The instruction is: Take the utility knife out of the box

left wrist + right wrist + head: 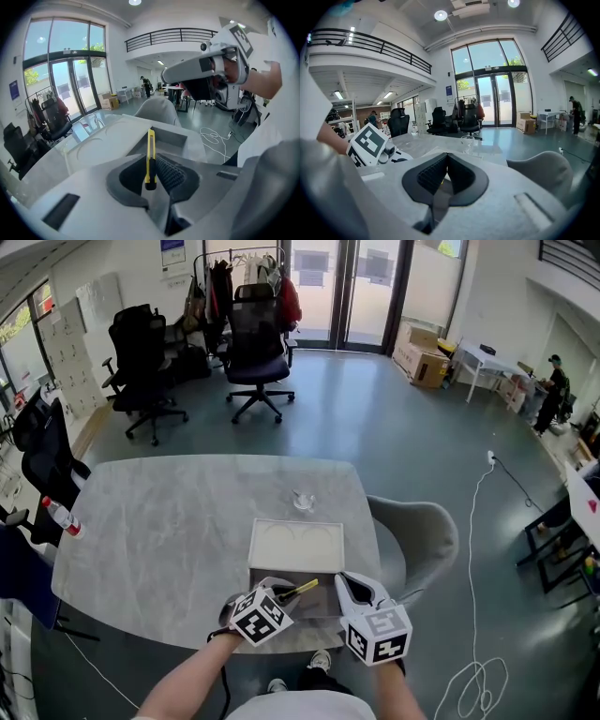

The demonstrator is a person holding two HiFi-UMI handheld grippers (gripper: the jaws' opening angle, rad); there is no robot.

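The yellow and black utility knife (pixel 150 145) is clamped by its black end in my left gripper (pixel 152 164), its yellow body sticking up and forward above the open grey box (pixel 171 137). In the head view the left gripper (pixel 278 597) holds the knife (pixel 302 589) over the box (pixel 323 606), near the table's front edge, with the box's pale lid (pixel 295 545) lying open behind. My right gripper (pixel 347 581) hovers just right of the box, its pads together with nothing between them (pixel 445 165).
A clear glass (pixel 302 501) stands on the marble table (pixel 169 540) behind the lid. A water bottle (pixel 61 515) lies at the table's left edge. A grey chair (pixel 422 535) sits at the right, black office chairs (pixel 255 343) farther back.
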